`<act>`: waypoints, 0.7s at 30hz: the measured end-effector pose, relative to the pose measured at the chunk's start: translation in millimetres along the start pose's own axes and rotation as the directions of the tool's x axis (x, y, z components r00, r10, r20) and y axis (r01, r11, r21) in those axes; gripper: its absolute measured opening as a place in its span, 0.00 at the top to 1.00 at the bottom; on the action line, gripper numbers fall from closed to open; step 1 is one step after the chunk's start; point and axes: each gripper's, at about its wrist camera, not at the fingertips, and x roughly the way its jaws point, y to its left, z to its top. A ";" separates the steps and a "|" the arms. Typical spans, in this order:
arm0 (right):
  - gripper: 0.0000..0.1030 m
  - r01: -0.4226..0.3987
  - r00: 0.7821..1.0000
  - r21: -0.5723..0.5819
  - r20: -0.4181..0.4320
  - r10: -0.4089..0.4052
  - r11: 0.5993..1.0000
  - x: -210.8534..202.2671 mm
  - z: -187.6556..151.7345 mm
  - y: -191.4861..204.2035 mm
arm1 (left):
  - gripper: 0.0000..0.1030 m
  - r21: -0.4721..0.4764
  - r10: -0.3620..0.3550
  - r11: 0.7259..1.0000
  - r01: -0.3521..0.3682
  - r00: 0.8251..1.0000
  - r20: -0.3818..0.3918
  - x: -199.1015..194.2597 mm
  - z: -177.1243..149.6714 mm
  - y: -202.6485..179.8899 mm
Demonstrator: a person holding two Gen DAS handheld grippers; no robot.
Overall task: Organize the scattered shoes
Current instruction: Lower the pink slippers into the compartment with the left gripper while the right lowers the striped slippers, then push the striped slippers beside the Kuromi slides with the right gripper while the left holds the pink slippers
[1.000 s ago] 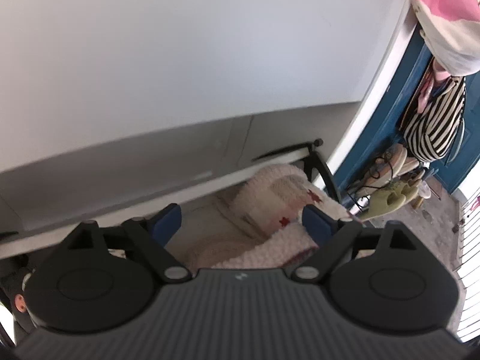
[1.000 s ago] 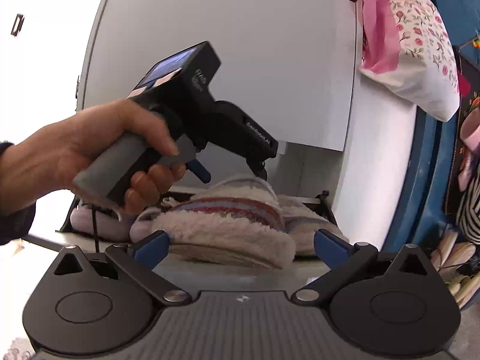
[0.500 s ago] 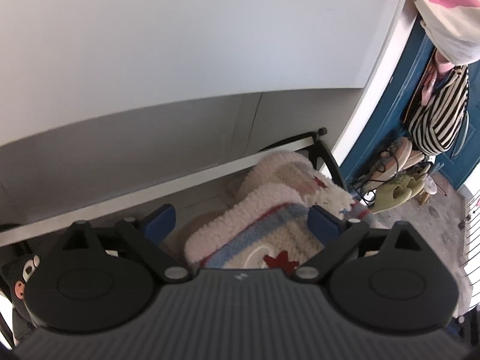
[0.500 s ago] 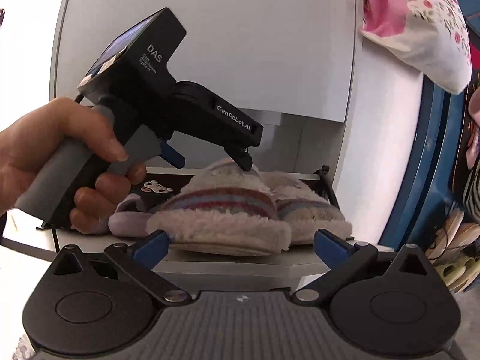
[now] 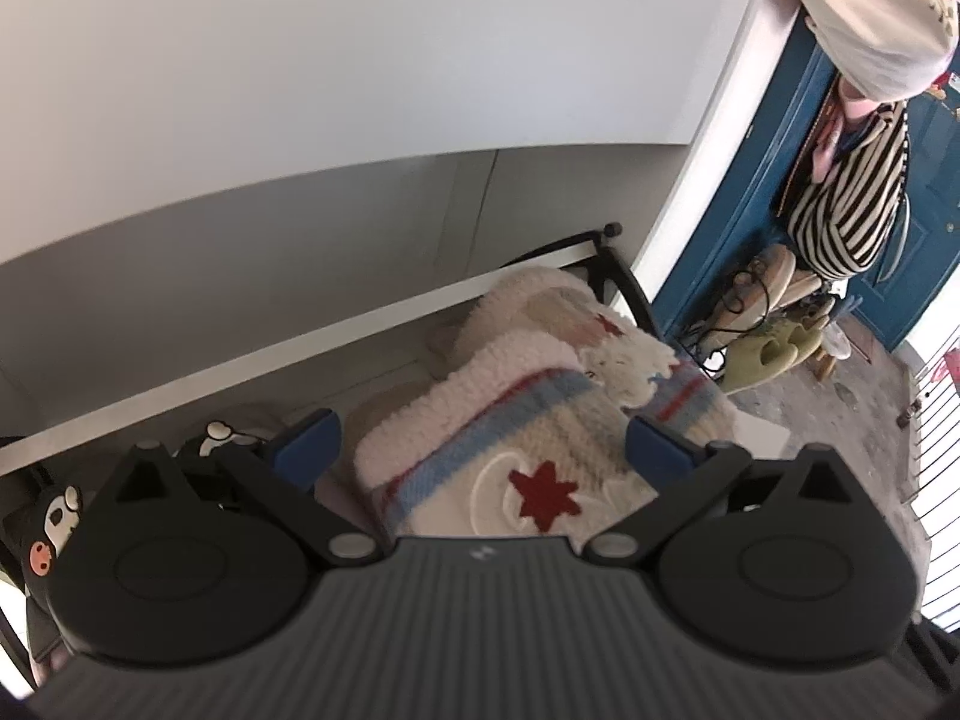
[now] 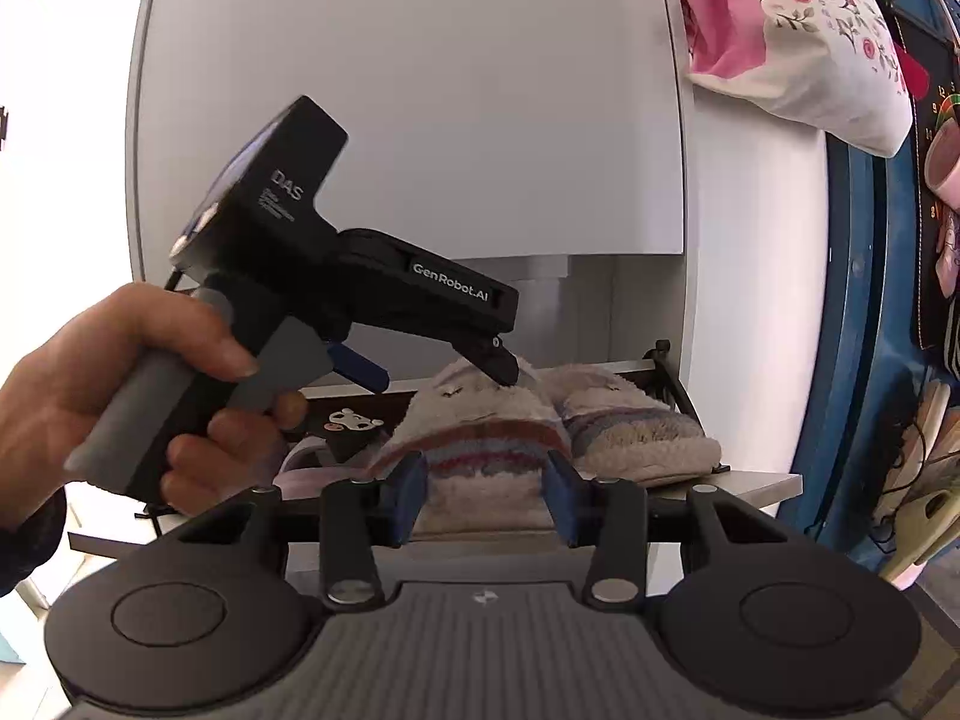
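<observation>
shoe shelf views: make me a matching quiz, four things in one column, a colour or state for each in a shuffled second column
1. near slipper
2. hanging bag
3. left gripper
4. door

a. blue
b. between the closing right pads
c. black and white stripes
d. jaws wide open

Pairs: 1-b, 2-c, 3-d, 4-a

A home entryway: fluffy slippers (image 6: 624, 426) sit on a shoe shelf (image 6: 750, 483) under a white cabinet (image 6: 420, 90), with bags (image 5: 852, 204) hanging by a blue door (image 5: 924, 192) at right.
</observation>
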 end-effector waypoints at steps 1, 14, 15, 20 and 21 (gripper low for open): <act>0.56 0.012 1.000 -0.003 -0.006 -0.012 1.000 2.5 0.9 1.0 | 0.00 0.001 -0.004 1.000 0.004 1.000 -0.004 0.5 -0.4 0.4; 0.56 0.084 0.982 -0.092 -0.163 -0.098 0.992 70.5 20.3 7.2 | 0.00 -0.057 -0.011 0.998 0.010 1.000 -0.025 4.6 7.1 17.5; 0.56 0.082 0.980 -0.094 -0.173 -0.097 0.992 74.6 21.4 6.3 | 0.00 -0.058 -0.016 0.998 0.015 1.000 -0.024 3.3 8.2 18.2; 0.56 0.065 0.975 -0.083 -0.207 -0.081 0.994 90.4 23.9 -0.1 | 0.00 -0.058 -0.007 0.998 0.006 1.000 -0.010 -2.6 10.3 20.5; 0.56 0.057 0.975 -0.074 -0.209 -0.071 0.996 92.7 23.4 -2.5 | 0.00 -0.064 -0.006 0.998 0.005 1.000 -0.009 -3.0 10.6 21.9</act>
